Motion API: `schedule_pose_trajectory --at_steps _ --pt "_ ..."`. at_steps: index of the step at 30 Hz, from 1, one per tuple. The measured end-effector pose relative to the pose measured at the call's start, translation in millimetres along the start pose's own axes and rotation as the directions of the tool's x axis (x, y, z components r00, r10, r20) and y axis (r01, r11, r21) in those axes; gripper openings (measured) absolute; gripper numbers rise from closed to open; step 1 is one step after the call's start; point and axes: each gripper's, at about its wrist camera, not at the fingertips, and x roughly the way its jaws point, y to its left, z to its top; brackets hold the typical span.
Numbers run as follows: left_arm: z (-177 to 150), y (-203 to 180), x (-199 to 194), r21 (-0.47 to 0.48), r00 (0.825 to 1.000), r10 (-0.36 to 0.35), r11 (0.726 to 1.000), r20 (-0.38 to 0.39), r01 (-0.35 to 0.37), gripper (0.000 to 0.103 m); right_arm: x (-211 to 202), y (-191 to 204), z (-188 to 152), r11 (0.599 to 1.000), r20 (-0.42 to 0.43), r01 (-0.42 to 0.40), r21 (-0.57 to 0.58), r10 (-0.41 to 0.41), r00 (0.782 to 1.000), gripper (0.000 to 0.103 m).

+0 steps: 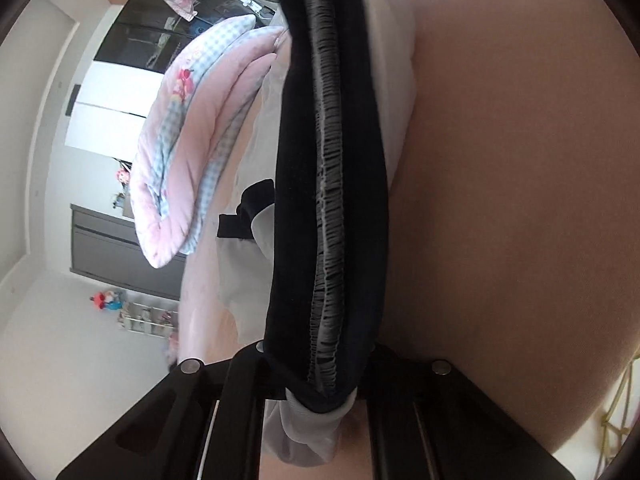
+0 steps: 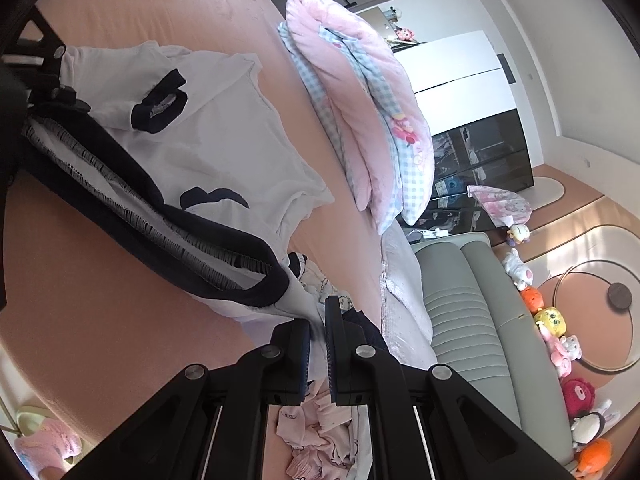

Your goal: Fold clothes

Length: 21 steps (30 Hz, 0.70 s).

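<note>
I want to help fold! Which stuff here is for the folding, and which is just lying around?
For folding: white garment with dark trim, pinched at each end by the left gripper and right gripper.

Lying around: pink quilt, plush toys, grey sofa.

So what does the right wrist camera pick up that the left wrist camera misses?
Only the right view shows the white garment spread flat on the pink bed, its dark-cuffed sleeves, the grey sofa, a row of plush toys and the right gripper pinching one end of the dark waistband. Only the left view shows the left gripper clamped on the waistband's other end, very close up. Both share the waistband, the bed and the folded pink checked quilt.
</note>
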Motion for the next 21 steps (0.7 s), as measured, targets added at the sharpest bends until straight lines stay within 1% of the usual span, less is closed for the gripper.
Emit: schedule_pose_trajectory --at_steps 2,5,11,14,15,16,17,18,20,21 --pt "1 3 0 0.003 1.000 -0.011 1.000 0.000 0.011 0.006 3 4 -4 1.000 -0.008 -0.021 -0.007 0.021 1.000 0.005" --pt "2 3 -2 0.031 1.000 0.023 0.999 0.010 -0.023 0.008 5 12 -9 0.998 -0.018 -0.063 -0.019 0.063 0.998 0.005" --pt "3 18 -2 -0.023 1.000 -0.011 1.000 0.001 0.011 0.008 1 35 -24 0.990 -0.038 -0.127 -0.061 0.125 0.991 0.005" --pt "7 25 -2 -0.045 1.000 -0.021 0.999 0.002 0.021 0.008 -3 44 -32 0.981 -0.045 -0.183 -0.067 0.180 0.983 0.006" --pt "9 28 -2 -0.052 1.000 -0.020 0.998 0.003 0.020 0.008 -5 48 -35 0.977 -0.047 -0.199 -0.069 0.197 0.979 0.016" --pt "10 32 -2 -0.058 1.000 -0.019 0.998 0.005 0.019 0.008 -6 52 -37 0.975 -0.051 -0.211 -0.073 0.207 0.977 0.048" --pt "12 35 -2 -0.066 1.000 -0.018 0.998 0.007 0.019 0.008 -9 55 -40 0.980 -0.037 -0.179 -0.083 0.176 0.984 0.065" --pt "13 40 -1 -0.080 1.000 -0.020 0.997 0.010 0.020 0.008 -11 59 -42 0.987 -0.015 -0.131 -0.094 0.130 0.991 0.077" --pt "16 48 -2 -0.112 0.999 -0.030 0.993 0.012 0.032 0.008 -17 61 -44 0.988 0.014 -0.103 -0.112 0.105 0.994 0.079" --pt "18 53 -3 -0.129 0.999 -0.037 0.991 0.014 0.039 0.008 -16 61 -44 0.989 0.016 -0.106 -0.107 0.108 0.994 0.079"
